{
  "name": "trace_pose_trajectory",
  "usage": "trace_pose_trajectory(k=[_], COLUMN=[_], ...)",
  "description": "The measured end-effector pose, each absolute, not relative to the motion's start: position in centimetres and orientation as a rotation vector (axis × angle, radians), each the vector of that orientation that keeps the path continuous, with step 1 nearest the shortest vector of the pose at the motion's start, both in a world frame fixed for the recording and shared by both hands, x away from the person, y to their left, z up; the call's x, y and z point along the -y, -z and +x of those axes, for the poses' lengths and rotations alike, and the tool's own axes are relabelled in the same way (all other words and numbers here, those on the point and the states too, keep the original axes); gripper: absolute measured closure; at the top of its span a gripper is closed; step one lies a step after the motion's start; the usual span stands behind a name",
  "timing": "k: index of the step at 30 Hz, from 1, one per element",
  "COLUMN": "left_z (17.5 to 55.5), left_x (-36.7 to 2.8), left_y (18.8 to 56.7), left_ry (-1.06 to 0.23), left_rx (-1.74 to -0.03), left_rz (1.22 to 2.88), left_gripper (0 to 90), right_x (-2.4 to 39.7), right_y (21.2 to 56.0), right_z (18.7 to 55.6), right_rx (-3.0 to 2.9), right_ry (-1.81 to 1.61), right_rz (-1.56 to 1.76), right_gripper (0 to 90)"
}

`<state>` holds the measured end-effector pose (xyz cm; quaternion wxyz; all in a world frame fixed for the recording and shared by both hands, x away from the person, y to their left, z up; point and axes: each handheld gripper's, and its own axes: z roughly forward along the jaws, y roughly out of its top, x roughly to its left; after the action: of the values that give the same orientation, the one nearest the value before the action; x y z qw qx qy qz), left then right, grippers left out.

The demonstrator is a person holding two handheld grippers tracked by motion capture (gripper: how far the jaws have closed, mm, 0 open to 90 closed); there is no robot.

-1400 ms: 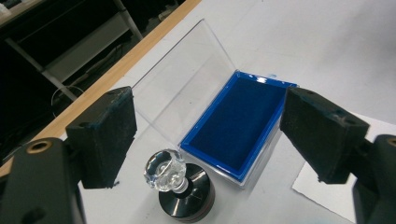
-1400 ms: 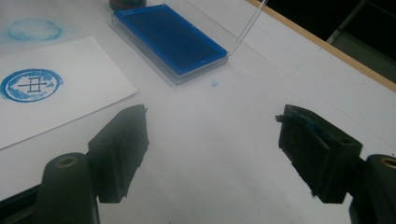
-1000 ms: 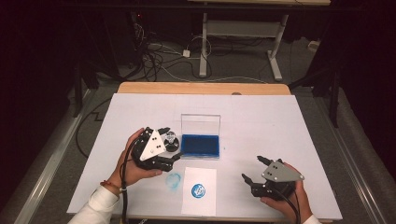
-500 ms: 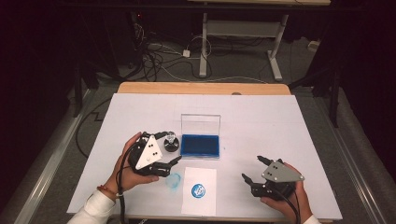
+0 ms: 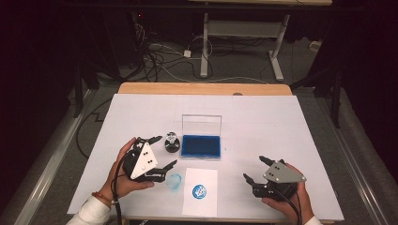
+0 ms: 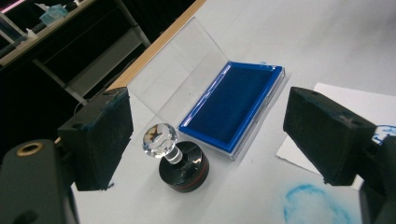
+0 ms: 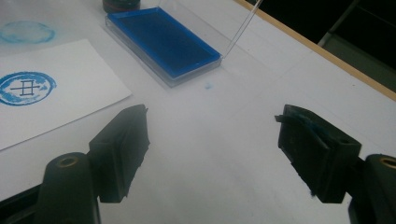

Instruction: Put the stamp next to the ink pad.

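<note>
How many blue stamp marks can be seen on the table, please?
2. One clear round stamp mark is on the white paper at the near edge. One smudged ring is directly on the table, left of that paper. None seems hidden.

My left gripper (image 5: 158,151) hovers low over the white tabletop (image 5: 263,122), its fingers (image 5: 170,164) spread wide and nothing between them. The stamp (image 5: 172,143) with its clear knob stands upright just beyond the tips, apart from them, and right beside the left end of the blue ink pad (image 5: 201,146), whose clear lid stands open. A blue smudge (image 5: 174,182) marks the tabletop near my lower finger, next to the paper sheet (image 5: 201,199) bearing a round blue print (image 5: 199,191). My right gripper (image 5: 257,169) rests well apart at the right, fingers spread and empty.
</note>
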<state>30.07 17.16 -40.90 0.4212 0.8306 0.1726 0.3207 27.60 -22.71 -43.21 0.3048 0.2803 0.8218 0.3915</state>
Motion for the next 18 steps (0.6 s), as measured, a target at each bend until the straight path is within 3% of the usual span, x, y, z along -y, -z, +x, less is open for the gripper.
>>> trace_pose_trajectory(k=[18], left_z=[29.2], left_x=[-18.8], left_y=[43.1], left_ry=[-0.849], left_rx=[-0.504], left_rz=[2.110], left_gripper=[15.3], right_x=[22.9], right_y=[43.0], right_z=[27.5], right_rx=[-2.147], right_ry=[-1.048], right_rz=[0.752], right_gripper=[24.4])
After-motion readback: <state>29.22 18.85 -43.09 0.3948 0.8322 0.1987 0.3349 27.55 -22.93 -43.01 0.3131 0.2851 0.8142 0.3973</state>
